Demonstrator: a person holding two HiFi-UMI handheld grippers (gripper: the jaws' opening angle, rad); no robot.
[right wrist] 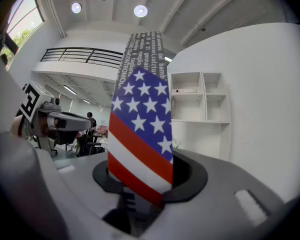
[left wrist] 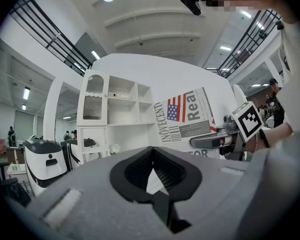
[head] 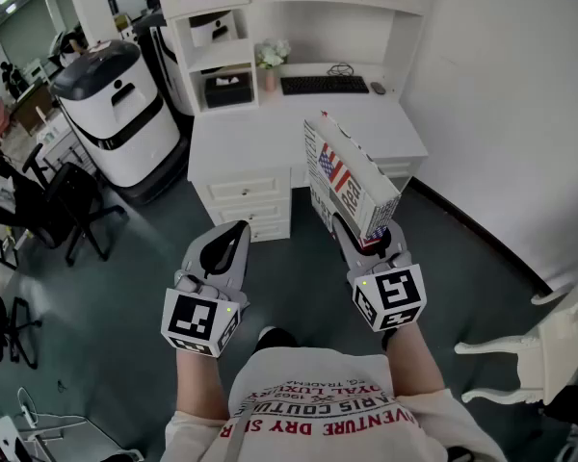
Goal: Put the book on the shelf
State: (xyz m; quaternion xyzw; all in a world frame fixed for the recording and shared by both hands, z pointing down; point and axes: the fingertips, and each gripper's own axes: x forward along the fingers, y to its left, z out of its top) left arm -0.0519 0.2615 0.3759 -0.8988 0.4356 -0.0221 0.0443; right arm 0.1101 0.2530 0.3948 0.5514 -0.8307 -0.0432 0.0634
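The book [head: 352, 176], with a stars-and-stripes cover and newspaper-style print, stands upright in my right gripper [head: 368, 235], whose jaws are shut on its lower edge. It fills the middle of the right gripper view [right wrist: 140, 134] and rises between the jaws there. I hold it above the floor, in front of the white desk [head: 270, 133]. The white shelf unit [head: 222, 46] stands on the back of the desk, with open cubbies [left wrist: 122, 109] [right wrist: 200, 104]. My left gripper [head: 237, 227] hangs beside the right one with its jaws together and nothing in them.
On the desk lie a black keyboard [head: 324, 85], a small flower vase [head: 270, 61] and a dark box [head: 229, 89]. A big white machine [head: 116, 104] and black office chairs [head: 67, 200] stand to the left. A white chair [head: 549, 345] is at the right, by the wall.
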